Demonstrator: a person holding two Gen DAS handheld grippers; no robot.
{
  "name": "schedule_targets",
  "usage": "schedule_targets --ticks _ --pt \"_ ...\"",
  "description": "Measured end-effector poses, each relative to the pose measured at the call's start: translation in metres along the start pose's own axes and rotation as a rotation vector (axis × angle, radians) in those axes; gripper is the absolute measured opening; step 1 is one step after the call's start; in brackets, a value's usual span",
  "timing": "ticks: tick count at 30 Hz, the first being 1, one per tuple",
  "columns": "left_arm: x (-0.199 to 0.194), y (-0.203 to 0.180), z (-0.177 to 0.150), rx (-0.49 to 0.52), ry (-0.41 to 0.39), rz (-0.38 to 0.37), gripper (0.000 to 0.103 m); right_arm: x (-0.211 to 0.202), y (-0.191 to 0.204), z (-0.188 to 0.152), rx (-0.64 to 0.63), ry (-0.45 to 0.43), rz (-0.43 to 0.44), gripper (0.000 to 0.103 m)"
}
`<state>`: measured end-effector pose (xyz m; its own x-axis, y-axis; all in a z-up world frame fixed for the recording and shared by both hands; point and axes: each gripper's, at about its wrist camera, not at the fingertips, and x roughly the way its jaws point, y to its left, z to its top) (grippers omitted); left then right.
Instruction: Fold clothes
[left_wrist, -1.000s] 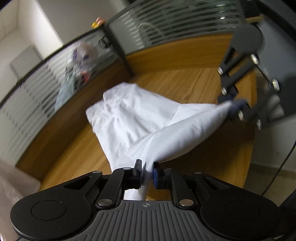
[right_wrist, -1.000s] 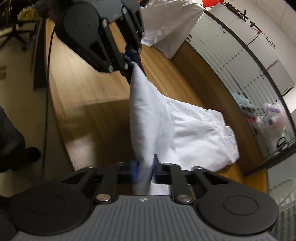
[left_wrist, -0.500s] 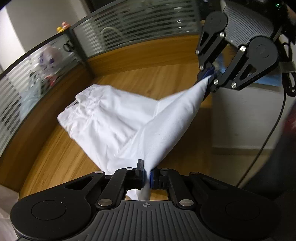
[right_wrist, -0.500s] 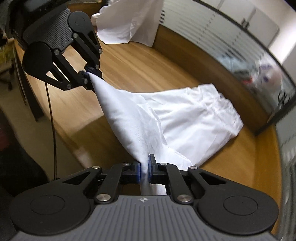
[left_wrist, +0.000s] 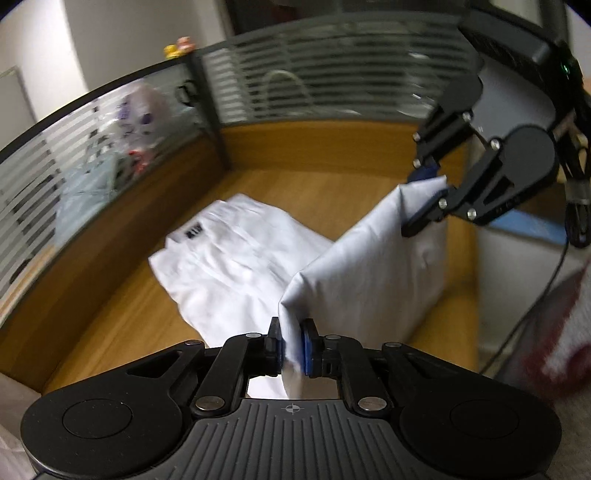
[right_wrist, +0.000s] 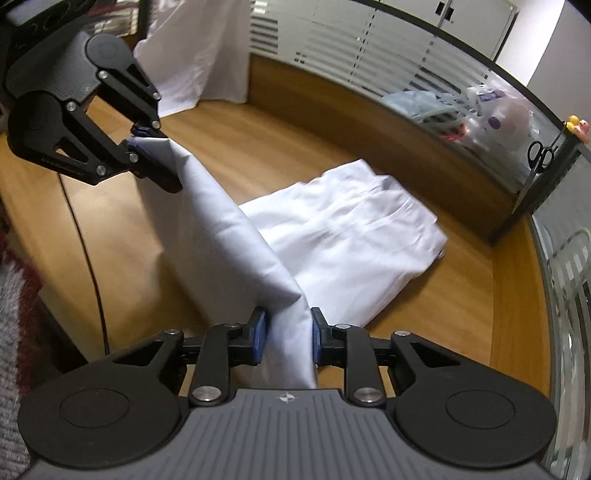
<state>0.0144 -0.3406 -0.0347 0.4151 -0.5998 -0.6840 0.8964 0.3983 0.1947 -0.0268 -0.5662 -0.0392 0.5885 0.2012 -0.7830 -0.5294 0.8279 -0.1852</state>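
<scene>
White trousers lie on the wooden desk, their waistband with a dark label toward the glass partition. One end is lifted into a raised fold between both grippers. My left gripper pinches one corner of that end; its jaws are opening slightly, with cloth still pressed between the pads. It also shows at upper left in the right wrist view, left gripper. My right gripper has the other corner bunched between its pads, jaws opening and wider apart. The trousers spread out beyond it.
A striped glass partition curves round the desk's far side, with a plastic bag and scissors behind it. Another white cloth hangs at the back. A cable runs down past the desk's near edge.
Both grippers have risen and swung with the trouser end, lifting the fold higher off the desk. The right gripper's jaws stand wider than half a second ago.
</scene>
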Motion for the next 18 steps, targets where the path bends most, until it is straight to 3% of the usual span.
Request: schedule_targets --ticks 9,18 --pt "0.081 0.062 0.032 -0.212 0.066 0.042 0.012 0.075 -0.083 0.025 0.075 0.016 0.068 0.022" --pt "0.146 0.095 0.012 -0.377 0.176 0.034 0.012 0.137 -0.111 0.012 0.202 0.052 0.127 0.026"
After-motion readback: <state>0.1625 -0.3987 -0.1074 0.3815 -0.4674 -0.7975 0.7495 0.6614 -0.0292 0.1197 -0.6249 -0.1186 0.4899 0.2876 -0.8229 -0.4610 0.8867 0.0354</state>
